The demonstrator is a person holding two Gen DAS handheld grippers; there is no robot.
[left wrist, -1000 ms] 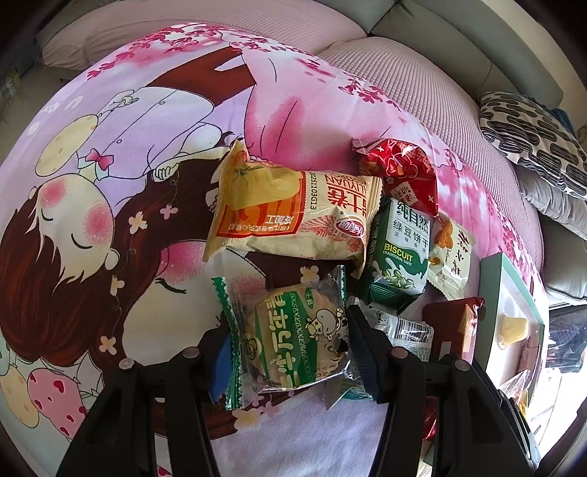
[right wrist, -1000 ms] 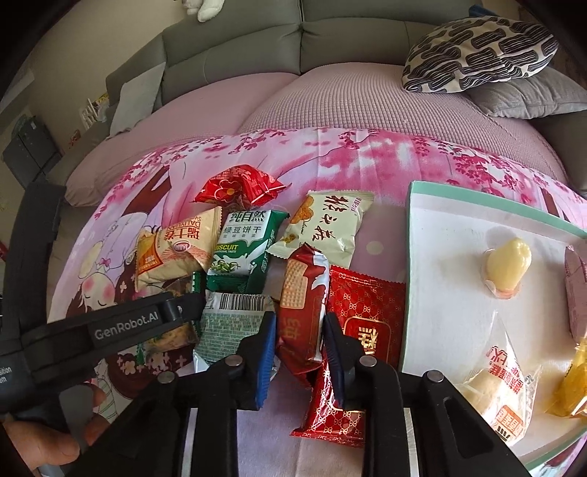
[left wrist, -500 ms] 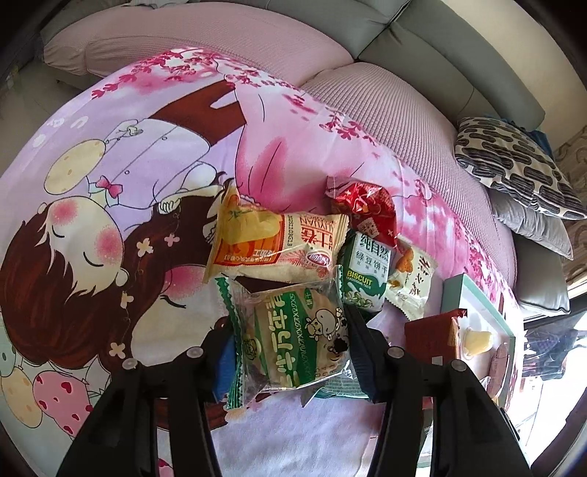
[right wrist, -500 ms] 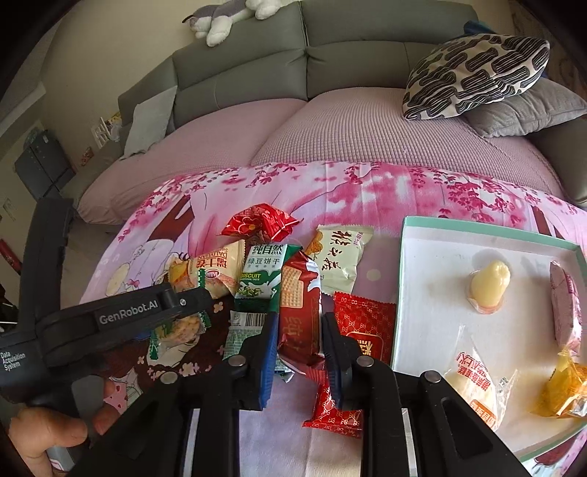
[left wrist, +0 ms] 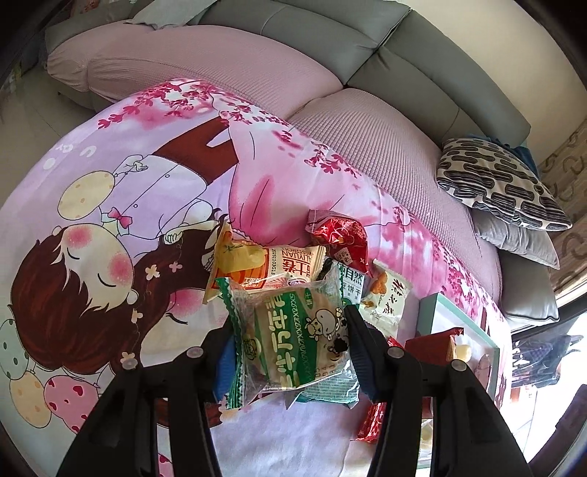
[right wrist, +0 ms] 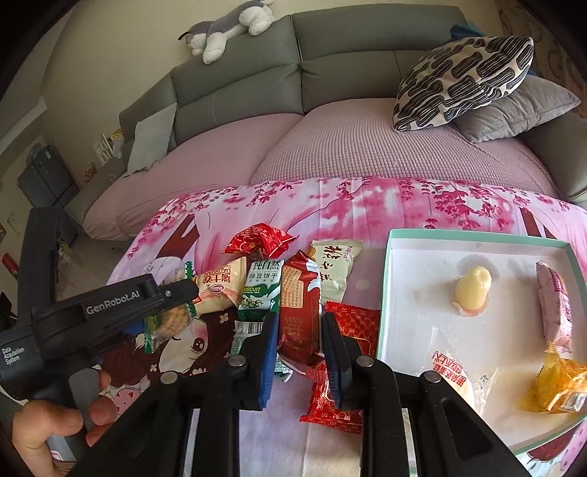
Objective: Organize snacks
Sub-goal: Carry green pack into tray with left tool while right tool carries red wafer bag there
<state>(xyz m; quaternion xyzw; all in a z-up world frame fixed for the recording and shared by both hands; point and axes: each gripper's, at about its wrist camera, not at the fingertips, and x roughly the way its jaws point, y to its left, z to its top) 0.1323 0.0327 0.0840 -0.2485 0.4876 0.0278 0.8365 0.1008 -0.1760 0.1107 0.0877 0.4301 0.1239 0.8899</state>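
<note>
My left gripper [left wrist: 290, 348] is shut on a clear green-printed biscuit packet [left wrist: 293, 330], held above the cartoon cloth. My right gripper [right wrist: 299, 337] is shut on a red cracker packet [right wrist: 299, 308], lifted off the pile. Below lie a yellow-and-cream wafer pack [left wrist: 264, 262], a green biscuit pack [right wrist: 260, 288], a red twisted candy bag [right wrist: 258, 240], a white snack pouch [right wrist: 335, 269] and a flat red packet [right wrist: 352, 323]. The white tray with a mint rim [right wrist: 389, 279] at the right holds several wrapped snacks. The left gripper's body and the hand holding it [right wrist: 47, 429] show in the right wrist view.
A pink-covered sofa seat [right wrist: 330, 146] with grey backrests runs behind the cloth. A patterned cushion [right wrist: 462, 77] on a grey one lies at the back right, and a plush dog [right wrist: 227, 25] rests on the backrest. The cloth's left half carries no snacks.
Both grippers have risen with their packets, so the pile and tray look smaller and more of the sofa shows. The green packet and red packet are off the cloth.
</note>
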